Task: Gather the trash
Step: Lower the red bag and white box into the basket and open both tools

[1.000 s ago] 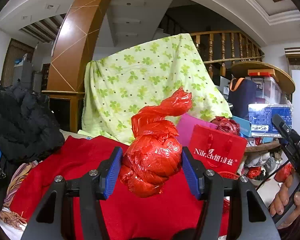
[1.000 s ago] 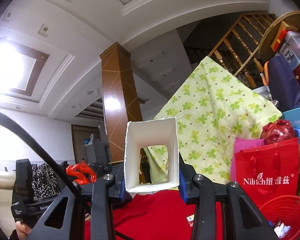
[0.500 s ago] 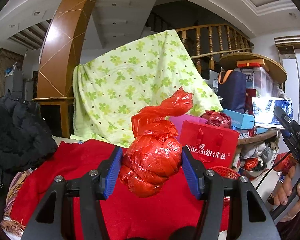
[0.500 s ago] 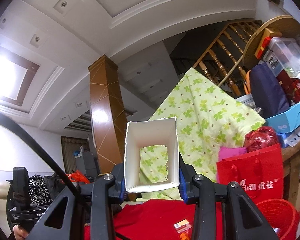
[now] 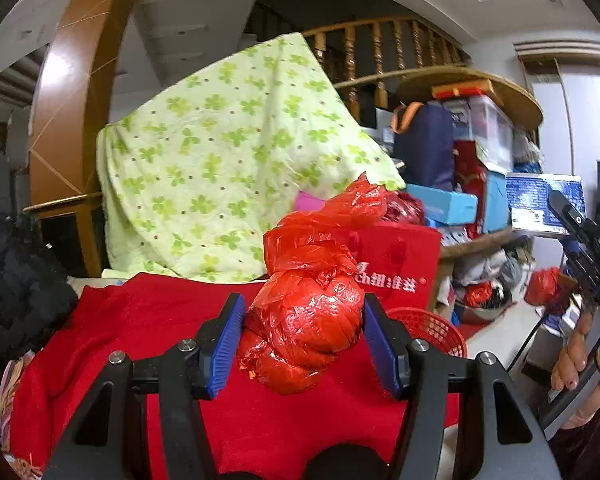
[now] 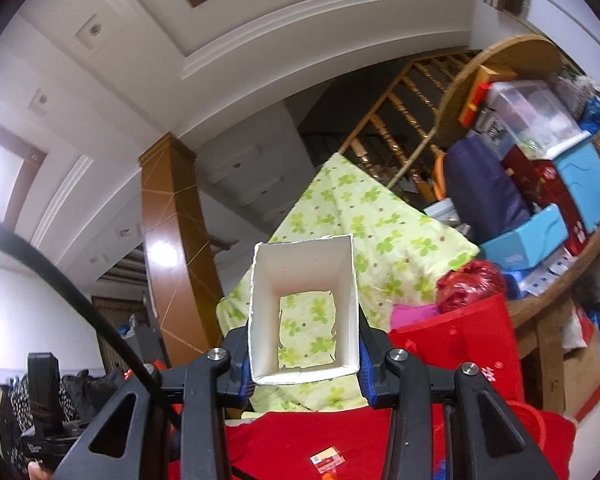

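A knotted, crumpled red plastic bag sits between the blue pads of my left gripper, which is shut on it above the red cloth. In the right wrist view my right gripper is shut on a white paper carton, open at both ends, so the green clover blanket shows through it. A red mesh basket stands just right of the held bag, and its rim shows at the lower right. A small orange wrapper lies on the cloth below the carton.
A red shopping bag stands behind the basket, in front of a green clover blanket. Stacked boxes and bags crowd a wooden table at the right. Dark clothing lies at the left. A hand holds the right gripper's handle.
Both views have swung right, so the blanket and the red shopping bag slid left. The basket now shows beside the held bag, and the orange wrapper came into view. Both grips are unchanged.
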`<state>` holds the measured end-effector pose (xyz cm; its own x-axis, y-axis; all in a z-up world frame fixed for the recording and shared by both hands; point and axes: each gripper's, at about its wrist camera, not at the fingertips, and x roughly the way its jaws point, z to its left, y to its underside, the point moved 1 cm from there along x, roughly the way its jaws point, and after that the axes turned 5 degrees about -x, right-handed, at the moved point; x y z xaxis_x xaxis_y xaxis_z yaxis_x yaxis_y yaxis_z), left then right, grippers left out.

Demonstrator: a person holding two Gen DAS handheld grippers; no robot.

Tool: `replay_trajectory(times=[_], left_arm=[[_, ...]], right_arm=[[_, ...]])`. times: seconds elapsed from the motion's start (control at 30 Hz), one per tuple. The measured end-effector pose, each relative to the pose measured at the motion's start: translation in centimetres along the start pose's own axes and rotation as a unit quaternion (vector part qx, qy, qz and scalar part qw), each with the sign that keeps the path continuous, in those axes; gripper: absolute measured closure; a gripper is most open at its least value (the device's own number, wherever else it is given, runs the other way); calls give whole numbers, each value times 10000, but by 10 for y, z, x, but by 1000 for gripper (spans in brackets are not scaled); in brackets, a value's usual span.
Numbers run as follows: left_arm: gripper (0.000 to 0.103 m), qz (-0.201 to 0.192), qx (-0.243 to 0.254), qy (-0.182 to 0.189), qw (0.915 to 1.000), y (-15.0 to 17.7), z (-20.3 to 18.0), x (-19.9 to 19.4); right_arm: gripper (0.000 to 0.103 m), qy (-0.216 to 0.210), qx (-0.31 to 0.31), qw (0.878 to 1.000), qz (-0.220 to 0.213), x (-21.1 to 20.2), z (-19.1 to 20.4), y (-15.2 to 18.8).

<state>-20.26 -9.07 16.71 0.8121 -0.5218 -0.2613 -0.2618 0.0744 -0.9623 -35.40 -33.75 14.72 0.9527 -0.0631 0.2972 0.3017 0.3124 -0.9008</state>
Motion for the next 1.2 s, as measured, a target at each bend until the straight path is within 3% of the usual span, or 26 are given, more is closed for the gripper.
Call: replay_trajectory(times=[0.3, 0.53, 0.73, 0.97, 1.2], left_arm=[[42, 231, 396, 537, 9975, 1, -59, 28], [42, 443, 617, 1111, 9909, 5, -105, 63], [42, 662, 712, 1443, 9847, 10, -133, 98], [42, 1214, 593, 1781, 9747, 23, -152, 158], [42, 1567, 691, 1820, 9683, 46, -172, 205]], right_arm=[[60, 598, 358, 9974, -193, -34, -61, -13], [60, 917, 513, 9943, -193, -49, -93, -14], [60, 1148, 612, 9915, 47, -40, -115, 2], [60, 1449, 885, 9835, 618, -13, -149, 33], [60, 1689, 1116, 9719, 1203, 24, -188, 68]])
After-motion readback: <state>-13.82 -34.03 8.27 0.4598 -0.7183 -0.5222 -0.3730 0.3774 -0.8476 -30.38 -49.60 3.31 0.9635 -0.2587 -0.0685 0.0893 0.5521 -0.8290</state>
